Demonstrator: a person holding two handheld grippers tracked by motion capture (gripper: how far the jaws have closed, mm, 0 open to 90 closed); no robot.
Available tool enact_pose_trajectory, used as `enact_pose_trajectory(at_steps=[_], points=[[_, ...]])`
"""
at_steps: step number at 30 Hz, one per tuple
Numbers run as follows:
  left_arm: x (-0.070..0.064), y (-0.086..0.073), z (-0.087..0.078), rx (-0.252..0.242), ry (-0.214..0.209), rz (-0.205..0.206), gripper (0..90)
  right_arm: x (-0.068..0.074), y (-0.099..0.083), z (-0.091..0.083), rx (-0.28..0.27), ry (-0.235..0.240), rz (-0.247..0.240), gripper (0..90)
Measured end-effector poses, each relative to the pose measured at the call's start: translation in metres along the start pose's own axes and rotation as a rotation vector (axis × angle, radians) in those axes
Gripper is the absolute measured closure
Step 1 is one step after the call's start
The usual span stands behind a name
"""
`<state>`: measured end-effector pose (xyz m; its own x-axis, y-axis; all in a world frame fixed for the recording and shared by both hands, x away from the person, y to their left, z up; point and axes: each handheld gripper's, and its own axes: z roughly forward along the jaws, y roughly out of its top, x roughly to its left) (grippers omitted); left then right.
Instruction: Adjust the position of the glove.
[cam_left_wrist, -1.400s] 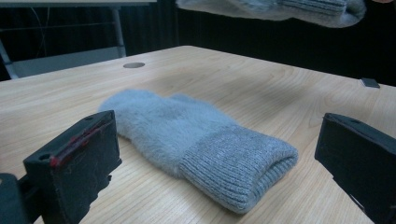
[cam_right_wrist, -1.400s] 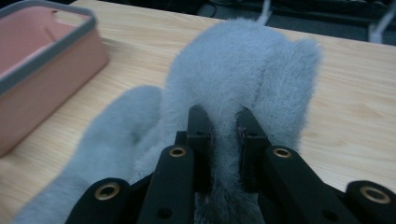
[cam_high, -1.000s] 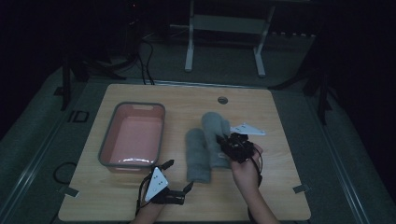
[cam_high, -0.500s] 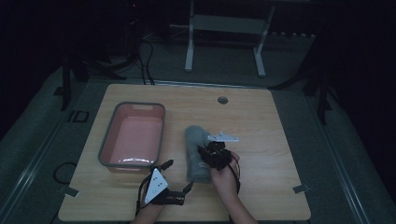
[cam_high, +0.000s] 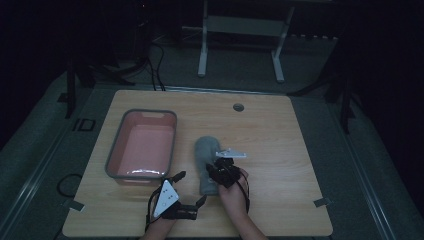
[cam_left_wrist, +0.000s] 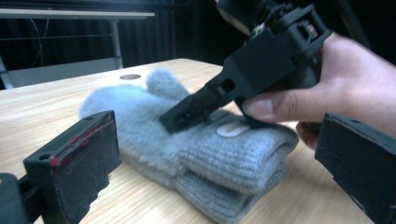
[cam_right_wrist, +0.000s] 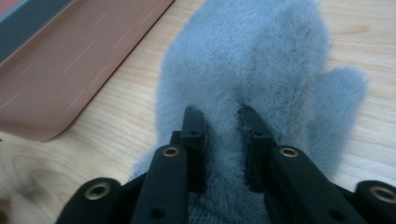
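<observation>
Two fluffy grey mittens (cam_high: 204, 150) lie stacked on the wooden table, cuffs toward me; the left gripper view shows the upper mitten (cam_left_wrist: 224, 140) resting on the lower one. My right gripper (cam_high: 221, 172) presses down on the upper mitten (cam_right_wrist: 243, 56). Its jaws are close together and pinch a ridge of fur between the fingertips (cam_right_wrist: 194, 121). My left gripper (cam_high: 189, 188) is open near the table's front edge, just left of the cuffs, with nothing between its jaws; in its own view the left gripper (cam_left_wrist: 215, 163) faces the stack from the cuff end.
A pink tub with a grey rim (cam_high: 142, 175) stands to the left of the mittens, and its wall (cam_right_wrist: 70, 60) is close beside them. A round hole (cam_high: 238, 107) sits near the table's far edge. Bare wood (cam_high: 290, 165) lies to the right.
The right gripper has come left and toward me with the right-hand mitten, which now lies on top of the other one. The left gripper has stayed put.
</observation>
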<state>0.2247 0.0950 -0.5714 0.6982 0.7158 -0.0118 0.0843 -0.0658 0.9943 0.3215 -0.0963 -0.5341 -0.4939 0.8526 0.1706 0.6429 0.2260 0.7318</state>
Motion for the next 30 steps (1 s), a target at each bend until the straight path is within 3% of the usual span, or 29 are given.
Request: enact_pose_trajectory(at_steps=[6, 12, 14, 16, 18, 19, 21, 22, 24, 25, 29, 30], points=[[0.0, 0.0, 0.0, 0.007, 0.001, 0.004, 0.3, -0.003, 0.002, -0.003, -0.003, 0.022, 0.023, 70.3], [0.0, 0.001, 0.0, 0.006, -0.001, -0.005, 0.2, -0.006, 0.011, -0.021, -0.034, 0.065, -0.008, 53.0], [0.0, 0.002, 0.0, 0.009, -0.002, -0.021, 0.3, -0.01, 0.015, -0.026, -0.043, 0.108, -0.009, 48.9], [0.0, 0.004, -0.001, 0.005, -0.004, -0.011, 0.3, -0.015, 0.018, -0.031, -0.065, 0.107, -0.058, 42.9], [0.0, 0.006, -0.001, 0.006, -0.027, -0.01, 0.3, -0.02, 0.019, -0.035, -0.08, 0.073, -0.121, 39.9], [-0.001, 0.008, -0.001, 0.009, -0.034, -0.01, 0.3, -0.023, 0.02, -0.037, -0.087, 0.061, -0.132, 39.1], [-0.002, 0.011, 0.0, 0.022, -0.053, -0.022, 0.3, -0.031, 0.021, -0.042, -0.096, 0.045, -0.105, 30.1], [-0.002, 0.011, 0.0, 0.022, -0.053, -0.022, 0.3, -0.031, 0.021, -0.042, -0.096, 0.045, -0.105, 30.1], [-0.003, 0.018, 0.002, 0.039, -0.067, -0.046, 0.3, -0.041, 0.022, -0.046, -0.103, 0.034, -0.14, 22.6], [-0.003, 0.022, 0.003, 0.051, -0.065, -0.05, 0.3, -0.044, 0.022, -0.048, -0.1, 0.045, -0.15, 14.2], [-0.002, 0.034, 0.004, 0.076, -0.063, -0.06, 0.3, -0.051, 0.024, -0.051, -0.081, 0.084, -0.167, 12.9], [-0.001, 0.043, 0.006, 0.097, -0.062, -0.085, 0.3, -0.055, 0.025, -0.052, -0.087, 0.088, -0.192, 13.5]])
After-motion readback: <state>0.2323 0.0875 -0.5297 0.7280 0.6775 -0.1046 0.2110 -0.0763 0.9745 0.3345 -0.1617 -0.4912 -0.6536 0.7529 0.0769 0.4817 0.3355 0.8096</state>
